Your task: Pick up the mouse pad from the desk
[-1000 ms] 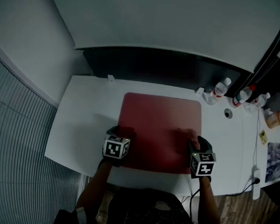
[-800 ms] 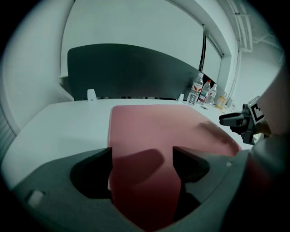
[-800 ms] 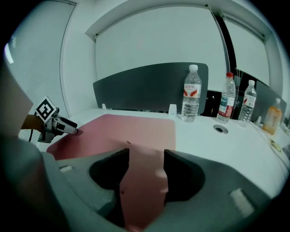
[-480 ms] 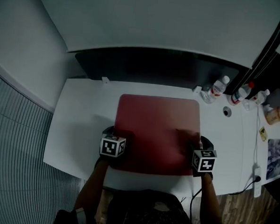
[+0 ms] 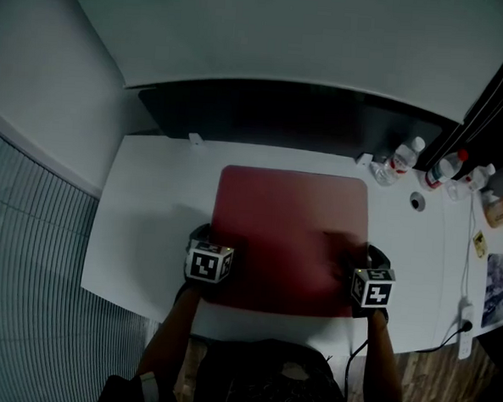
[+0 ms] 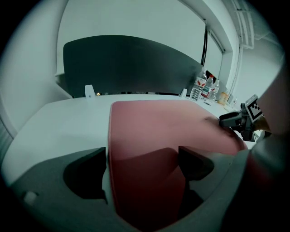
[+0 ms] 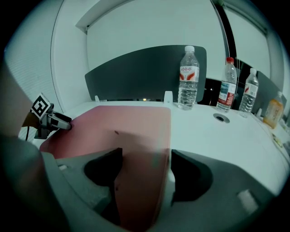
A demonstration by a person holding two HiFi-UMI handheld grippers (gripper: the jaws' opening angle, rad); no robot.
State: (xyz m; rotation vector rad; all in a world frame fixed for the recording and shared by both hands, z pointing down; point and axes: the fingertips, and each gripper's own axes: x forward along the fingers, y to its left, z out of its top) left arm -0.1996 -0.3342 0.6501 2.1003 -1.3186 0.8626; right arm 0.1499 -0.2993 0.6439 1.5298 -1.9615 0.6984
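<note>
A red mouse pad [image 5: 288,232] lies flat on the white desk [image 5: 152,224]. My left gripper [image 5: 215,239] is at the pad's near left corner. In the left gripper view its jaws [image 6: 141,156] are opening, and the pad's left edge [image 6: 158,127] runs between them without being pressed. My right gripper [image 5: 363,254] is at the near right corner. Its jaws [image 7: 146,158] are opening too, straddling the pad's right edge [image 7: 131,127] without pinching it. Each gripper view shows the other gripper across the pad: the right one [image 6: 240,120] and the left one [image 7: 50,118].
A dark partition panel [image 5: 282,113] runs along the desk's far edge. Three water bottles [image 7: 188,77] stand at the back right beside a round cable hole [image 5: 417,201] and an orange bottle [image 5: 499,211]. A cable and power strip [image 5: 464,315] lie at the right edge.
Both grippers have sunk a little toward the desk at the pad's near corners, the right one more. The pad has not moved.
</note>
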